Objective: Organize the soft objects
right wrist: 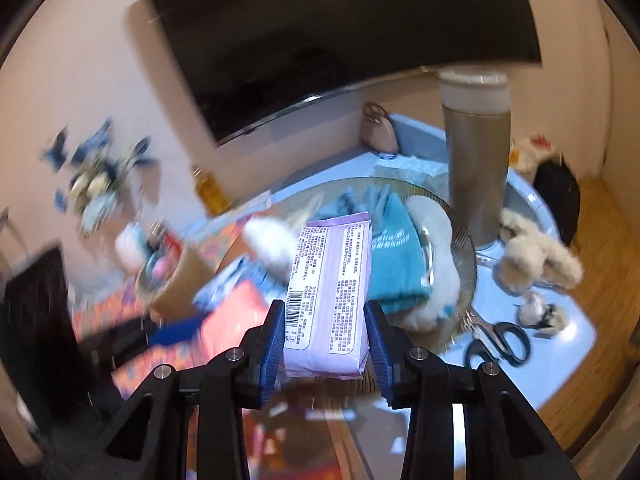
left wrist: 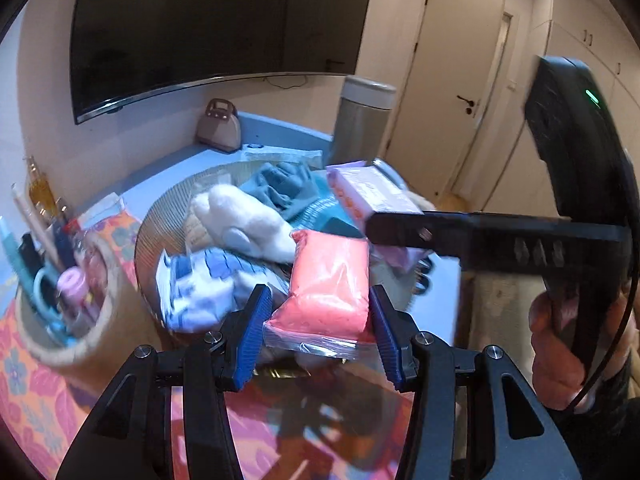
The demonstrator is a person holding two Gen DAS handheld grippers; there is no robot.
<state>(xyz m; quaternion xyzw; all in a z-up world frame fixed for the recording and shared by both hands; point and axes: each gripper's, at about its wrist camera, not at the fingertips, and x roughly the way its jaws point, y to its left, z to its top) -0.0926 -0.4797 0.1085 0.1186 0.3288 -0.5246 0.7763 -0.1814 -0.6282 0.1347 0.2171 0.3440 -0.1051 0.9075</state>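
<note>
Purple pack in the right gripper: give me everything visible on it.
The purple pack is a soft, rectangular, pillow-like packet in glossy pale lilac film. Its back panel shows dense printed text and a barcode near the lower left corner; the left wrist view shows orange dots on one side. The right gripper is shut on it, blue fingers pressing both long sides, holding it off the surface above the glass bowl.

Dim indoor light, motion blur, fisheye warping
</note>
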